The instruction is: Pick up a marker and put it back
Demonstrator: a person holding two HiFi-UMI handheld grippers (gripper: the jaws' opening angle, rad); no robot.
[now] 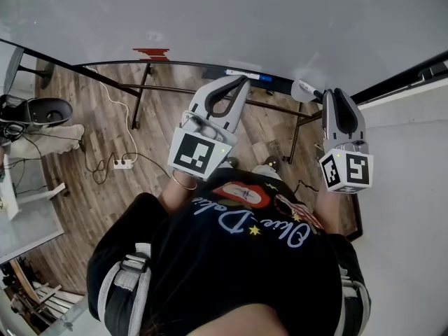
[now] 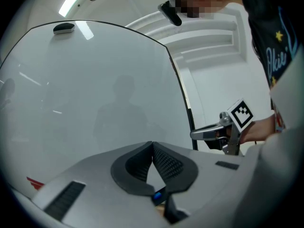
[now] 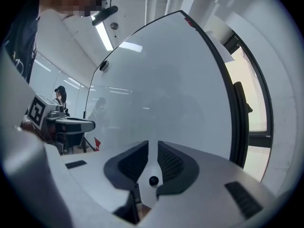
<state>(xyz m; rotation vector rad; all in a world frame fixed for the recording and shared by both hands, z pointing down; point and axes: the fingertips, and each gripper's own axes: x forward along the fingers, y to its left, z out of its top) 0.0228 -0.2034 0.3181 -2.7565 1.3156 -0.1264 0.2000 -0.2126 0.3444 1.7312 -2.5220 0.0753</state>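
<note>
A blue-and-white marker (image 1: 246, 74) lies on the ledge at the foot of the whiteboard (image 1: 245, 19). My left gripper (image 1: 241, 81) hovers just over it, and its tips meet in the left gripper view (image 2: 152, 144). A small blue bit (image 2: 157, 196) shows low in the slit behind the tips; I cannot tell whether it is gripped. My right gripper (image 1: 335, 92) is held further right, beside a white object (image 1: 305, 89) on the ledge. Its jaws (image 3: 152, 142) stand a narrow slit apart, with a small black round thing (image 3: 153, 180) deep in the slit.
A red mark (image 1: 150, 52) sits at the whiteboard's lower left. The board's dark stand legs (image 1: 140, 96) cross above the wood floor. Cables and a power strip (image 1: 123, 164) lie on the floor, with a chair base (image 1: 42, 110) at the far left.
</note>
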